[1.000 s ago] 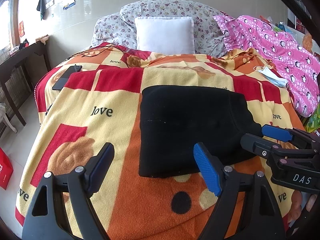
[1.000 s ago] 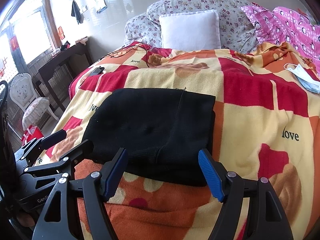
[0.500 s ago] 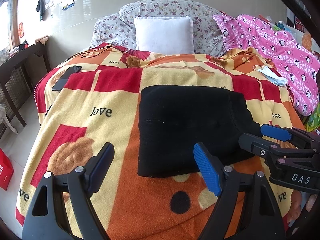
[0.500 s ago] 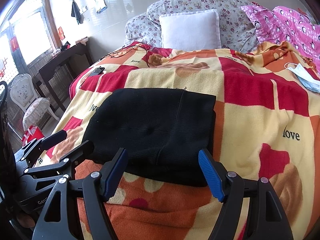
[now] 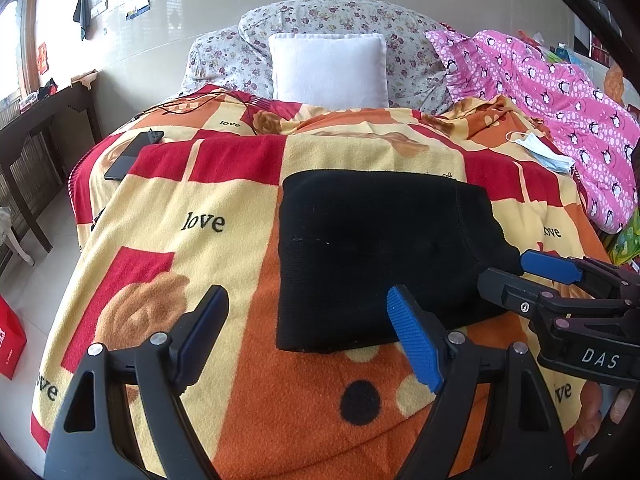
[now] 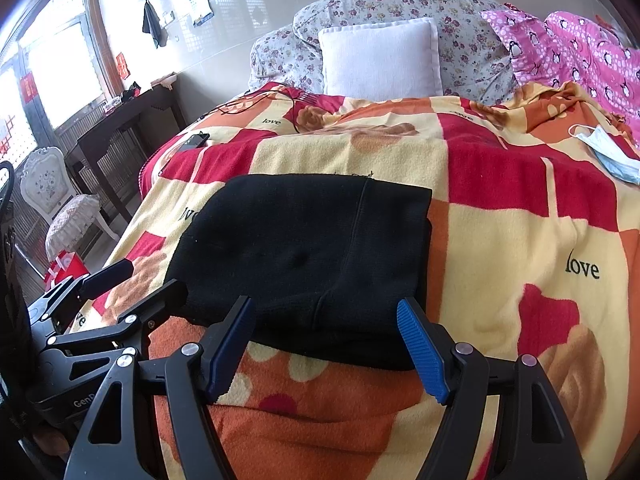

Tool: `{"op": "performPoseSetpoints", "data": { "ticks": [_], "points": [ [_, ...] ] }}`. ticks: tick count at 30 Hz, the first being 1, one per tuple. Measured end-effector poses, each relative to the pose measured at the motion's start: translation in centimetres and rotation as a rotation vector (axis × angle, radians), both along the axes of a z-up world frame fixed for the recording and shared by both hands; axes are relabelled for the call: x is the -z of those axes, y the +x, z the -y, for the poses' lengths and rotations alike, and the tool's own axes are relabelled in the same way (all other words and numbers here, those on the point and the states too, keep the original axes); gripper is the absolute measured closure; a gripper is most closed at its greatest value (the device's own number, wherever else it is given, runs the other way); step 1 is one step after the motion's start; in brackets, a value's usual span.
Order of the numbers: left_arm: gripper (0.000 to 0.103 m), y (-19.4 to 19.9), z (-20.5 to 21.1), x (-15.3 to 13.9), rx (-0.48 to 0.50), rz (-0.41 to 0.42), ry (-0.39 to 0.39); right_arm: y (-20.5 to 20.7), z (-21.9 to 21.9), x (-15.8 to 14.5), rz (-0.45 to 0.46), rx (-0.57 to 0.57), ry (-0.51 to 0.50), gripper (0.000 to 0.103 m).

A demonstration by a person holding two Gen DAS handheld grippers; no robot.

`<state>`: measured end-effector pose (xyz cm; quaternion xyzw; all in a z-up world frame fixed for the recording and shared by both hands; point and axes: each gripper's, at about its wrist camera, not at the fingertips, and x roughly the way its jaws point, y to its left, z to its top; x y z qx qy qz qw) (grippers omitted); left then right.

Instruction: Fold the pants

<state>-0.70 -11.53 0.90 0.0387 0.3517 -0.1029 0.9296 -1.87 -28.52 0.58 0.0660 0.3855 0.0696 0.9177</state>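
While both grippers hover released, the left gripper (image 5: 308, 344) faces the near-left corner of the folded black pants (image 5: 380, 256) on the bed (image 5: 192, 264); the right gripper (image 6: 326, 344) straddles their near edge, closer, holding nothing.

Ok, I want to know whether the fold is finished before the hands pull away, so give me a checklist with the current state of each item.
1. Pants folded into a compact block: ok.
2. Pants lying flat on the blanket: ok.
3. Left gripper open, nothing between its fingers: ok.
4. Right gripper open, not pinching the pants: ok.
5. Edges of the layers lined up: cannot tell; the near right corner looks slightly uneven in the right wrist view.
6. Mask and phone clear of the pants: ok.
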Motion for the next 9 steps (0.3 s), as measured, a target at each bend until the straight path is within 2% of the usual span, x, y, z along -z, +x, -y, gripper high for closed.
{"op": "performPoseSetpoints", "data": {
  "ticks": [9],
  "points": [
    [0.021,-0.8,-1.9,-0.7,-0.01,0.042,-0.013,-0.3,0.4,0.1,0.006,0.01,0.003,0.029]
  ]
}}
